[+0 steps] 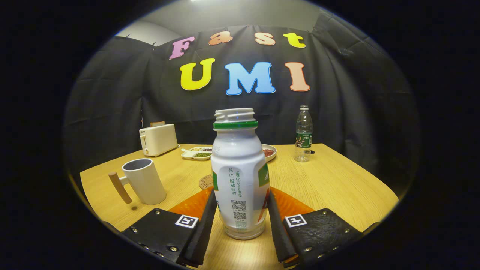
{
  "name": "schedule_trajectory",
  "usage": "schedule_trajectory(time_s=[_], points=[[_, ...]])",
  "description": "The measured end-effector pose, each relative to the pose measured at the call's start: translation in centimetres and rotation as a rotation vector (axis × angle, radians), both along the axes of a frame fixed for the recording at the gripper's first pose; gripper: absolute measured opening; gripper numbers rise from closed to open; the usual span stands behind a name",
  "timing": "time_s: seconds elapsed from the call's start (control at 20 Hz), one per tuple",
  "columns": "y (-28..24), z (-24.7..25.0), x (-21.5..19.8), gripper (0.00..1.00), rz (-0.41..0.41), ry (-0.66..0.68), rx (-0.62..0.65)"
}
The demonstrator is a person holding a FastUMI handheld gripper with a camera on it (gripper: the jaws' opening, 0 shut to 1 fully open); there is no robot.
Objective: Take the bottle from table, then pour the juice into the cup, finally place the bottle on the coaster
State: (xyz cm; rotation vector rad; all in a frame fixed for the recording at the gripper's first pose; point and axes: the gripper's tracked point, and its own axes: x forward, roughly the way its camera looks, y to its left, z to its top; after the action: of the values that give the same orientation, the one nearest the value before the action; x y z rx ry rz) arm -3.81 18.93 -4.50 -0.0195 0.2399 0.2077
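Flanking the upright bottle, 2 fingers apart, touching its sides, cup left.

glossy plastic bottle, matt wood-grain table

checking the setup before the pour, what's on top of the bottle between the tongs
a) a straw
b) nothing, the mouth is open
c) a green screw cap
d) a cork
b: the bottle, standing upright between the fingers of the tongs, shows a bare threaded neck above its green ring, with no cap.
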Motion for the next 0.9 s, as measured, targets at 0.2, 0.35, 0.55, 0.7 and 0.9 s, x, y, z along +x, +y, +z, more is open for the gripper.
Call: schedule_trajectory(time_s=[0.2,0.35,0.55,0.7,0.9], points=[[-0.2,0.5,0.0,0.69,-0.005,-0.008,-0.030],[-0.1,1.3,0.3,0.69,-0.015,-0.031,-0.083],[-0.1,2.5,0.7,0.69,-0.027,-0.072,-0.182],[0.1,3.5,1.1,0.69,-0.034,-0.102,-0.258],[0.7,4.9,1.7,0.69,-0.027,-0.142,-0.357]])
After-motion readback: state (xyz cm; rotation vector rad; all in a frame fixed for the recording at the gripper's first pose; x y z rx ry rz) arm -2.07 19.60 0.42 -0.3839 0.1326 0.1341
